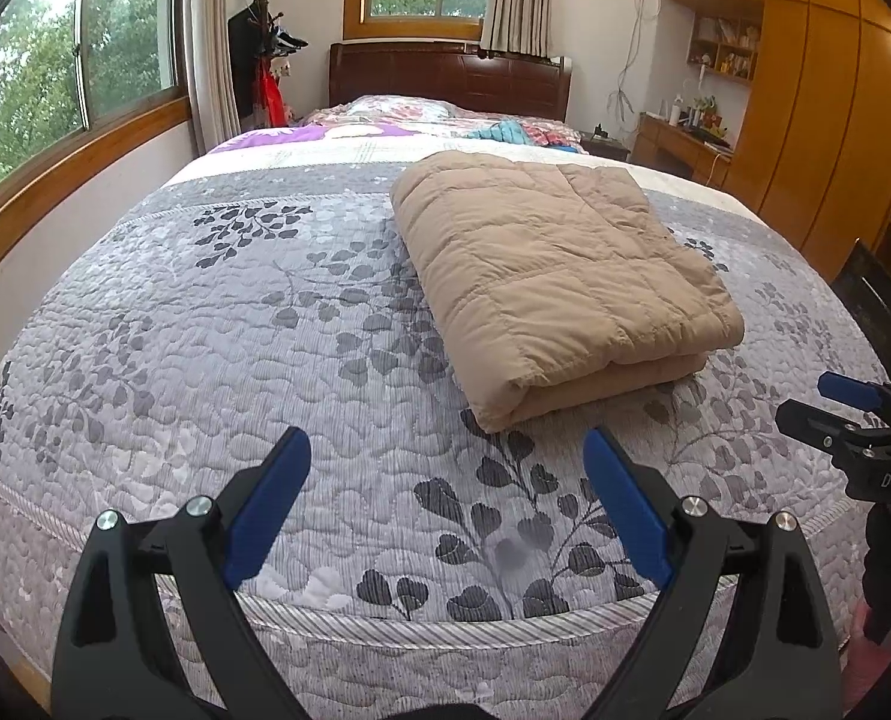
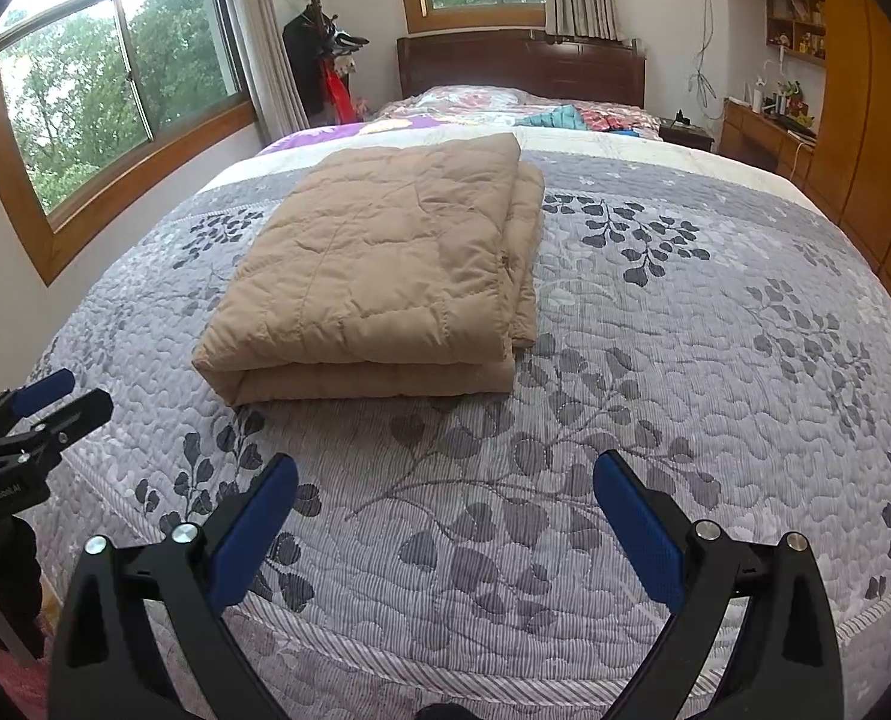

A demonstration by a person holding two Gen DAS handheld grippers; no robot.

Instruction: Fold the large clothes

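A tan quilted garment [image 1: 559,276] lies folded into a thick rectangle on the grey leaf-patterned bedspread [image 1: 235,330]. It also shows in the right wrist view [image 2: 385,276]. My left gripper [image 1: 445,456] is open and empty, above the bed's near edge, short of the bundle. My right gripper [image 2: 445,480] is open and empty, also near the bed's front edge. The right gripper shows at the right edge of the left wrist view [image 1: 835,414]. The left gripper shows at the left edge of the right wrist view [image 2: 55,402].
The bed has a dark wooden headboard [image 1: 445,75] and loose colourful clothes [image 1: 505,132] near the pillows. A coat stand [image 1: 262,42] is by the window at left. A wooden wardrobe [image 1: 829,90] and desk [image 1: 679,144] stand at right.
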